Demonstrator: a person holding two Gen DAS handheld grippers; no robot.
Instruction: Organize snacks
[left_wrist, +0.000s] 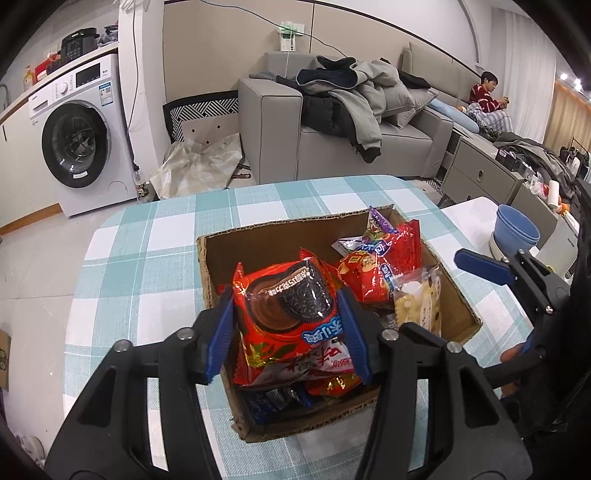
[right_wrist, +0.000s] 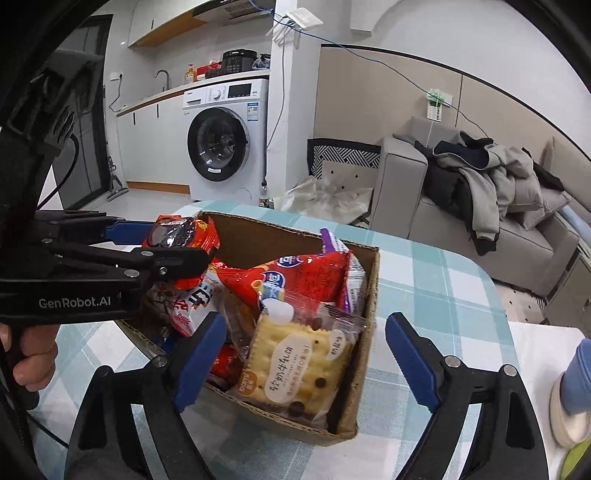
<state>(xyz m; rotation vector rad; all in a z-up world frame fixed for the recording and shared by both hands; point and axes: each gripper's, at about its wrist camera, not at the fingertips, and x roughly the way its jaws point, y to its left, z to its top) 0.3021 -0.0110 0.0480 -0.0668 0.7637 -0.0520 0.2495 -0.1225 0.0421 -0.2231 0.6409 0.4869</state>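
A cardboard box (left_wrist: 258, 240) of snack packets stands on the checked tablecloth; it also shows in the right wrist view (right_wrist: 365, 314). My left gripper (left_wrist: 288, 332) is shut on a red cookie packet (left_wrist: 284, 302) and holds it over the box's near left part; the same packet shows in the right wrist view (right_wrist: 184, 232). My right gripper (right_wrist: 306, 354) is open and empty, its fingers either side of a clear cracker packet (right_wrist: 303, 362) at the box's near corner. A red snack bag (right_wrist: 295, 277) and a purple packet (right_wrist: 338, 245) lie behind it.
Blue stacked bowls (left_wrist: 515, 229) stand on a white surface right of the table. A grey sofa (left_wrist: 332, 144) piled with coats and a washing machine (left_wrist: 77, 136) lie beyond the table. A person sits at the far right.
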